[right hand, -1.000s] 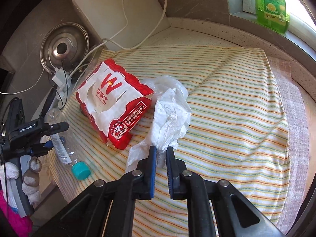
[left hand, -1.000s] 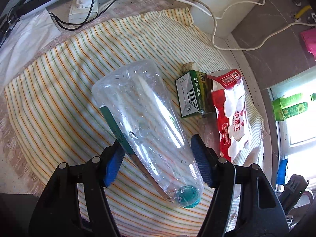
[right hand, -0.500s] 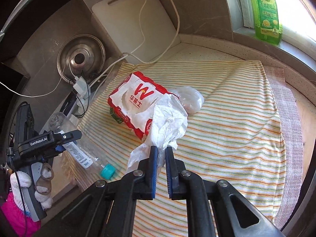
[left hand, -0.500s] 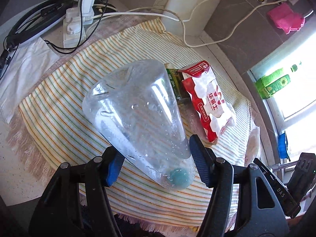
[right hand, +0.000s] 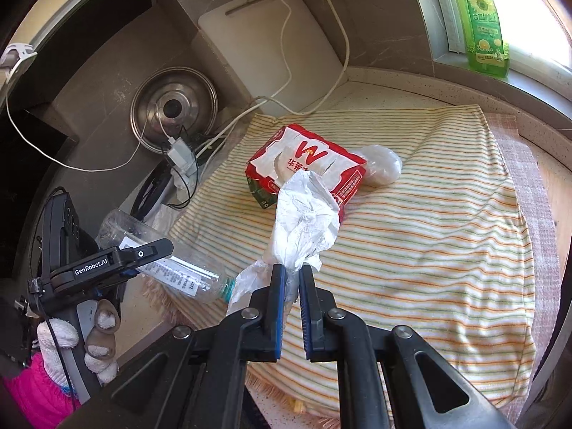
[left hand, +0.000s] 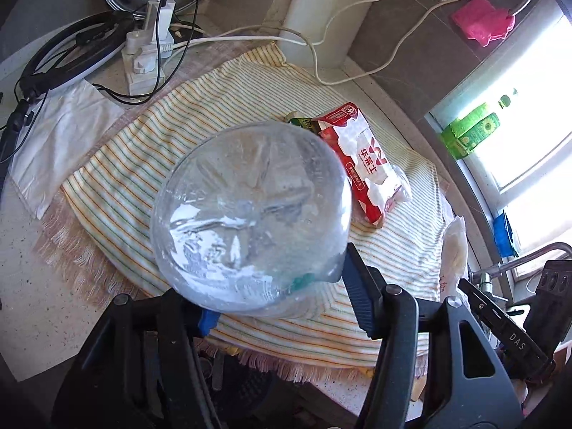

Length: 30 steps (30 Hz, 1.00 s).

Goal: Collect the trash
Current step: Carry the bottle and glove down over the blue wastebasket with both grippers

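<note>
My left gripper (left hand: 282, 300) is shut on a clear plastic bottle (left hand: 250, 214) with a teal cap, lifted off the striped cloth (left hand: 150, 143), its base toward the camera. The bottle also shows in the right wrist view (right hand: 168, 261), held by the left gripper (right hand: 107, 268). My right gripper (right hand: 292, 279) is shut on a crumpled white tissue (right hand: 304, 221), raised above the cloth (right hand: 447, 250). A red and white tissue pack (left hand: 361, 164) lies on the cloth, over a green carton (left hand: 304, 123). The pack (right hand: 307, 164) sits beside a crumpled clear plastic wad (right hand: 380, 169).
A power strip with cables (left hand: 150, 46), a steel lid (right hand: 175, 107) and a white cutting board (right hand: 271, 53) stand behind the cloth. A white paper (left hand: 60, 143) lies at the left. A green detergent bottle (right hand: 482, 25) is on the windowsill. A tap (left hand: 518, 261) is at right.
My left gripper has lifted the bottle off the cloth and tilted its base toward the camera. My right gripper has raised the tissue and pulled back from the pack.
</note>
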Each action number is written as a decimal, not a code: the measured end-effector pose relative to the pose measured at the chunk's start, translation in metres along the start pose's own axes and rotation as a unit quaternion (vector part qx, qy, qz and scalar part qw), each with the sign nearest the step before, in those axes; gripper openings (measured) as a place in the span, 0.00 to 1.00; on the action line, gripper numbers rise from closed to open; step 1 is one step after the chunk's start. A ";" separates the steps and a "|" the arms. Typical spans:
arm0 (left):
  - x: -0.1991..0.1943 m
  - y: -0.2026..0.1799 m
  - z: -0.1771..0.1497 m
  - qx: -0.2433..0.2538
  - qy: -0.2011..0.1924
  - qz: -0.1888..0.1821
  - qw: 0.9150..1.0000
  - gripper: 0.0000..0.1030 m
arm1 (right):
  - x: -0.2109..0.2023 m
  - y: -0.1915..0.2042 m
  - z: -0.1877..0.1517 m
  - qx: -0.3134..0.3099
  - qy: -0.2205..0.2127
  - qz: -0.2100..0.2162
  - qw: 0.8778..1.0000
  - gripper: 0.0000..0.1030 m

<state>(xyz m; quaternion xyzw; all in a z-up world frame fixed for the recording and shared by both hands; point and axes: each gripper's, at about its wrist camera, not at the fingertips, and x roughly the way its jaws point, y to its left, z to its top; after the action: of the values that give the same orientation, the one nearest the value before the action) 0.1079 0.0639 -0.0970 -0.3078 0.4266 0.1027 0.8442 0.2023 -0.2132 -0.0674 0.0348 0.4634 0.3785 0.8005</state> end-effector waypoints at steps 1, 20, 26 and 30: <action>-0.004 0.001 -0.003 0.003 -0.001 0.000 1.000 0.58 | -0.002 0.004 -0.003 0.000 0.000 0.001 1.000 0.06; -0.056 0.034 -0.058 0.051 0.010 -0.010 0.999 0.58 | -0.012 0.074 -0.074 0.010 0.011 0.019 1.000 0.06; -0.061 0.047 -0.073 0.059 0.018 -0.010 0.998 0.57 | -0.006 0.094 -0.094 0.007 0.022 0.019 1.000 0.06; -0.060 0.057 -0.085 0.062 0.032 -0.011 0.997 0.57 | 0.001 0.104 -0.110 0.008 0.033 0.022 0.999 0.06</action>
<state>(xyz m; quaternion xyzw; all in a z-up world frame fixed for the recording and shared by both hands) -0.0096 0.0623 -0.1129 -0.2624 0.4556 0.0571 0.8487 0.0587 -0.1708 -0.0881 0.0388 0.4921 0.3929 0.7758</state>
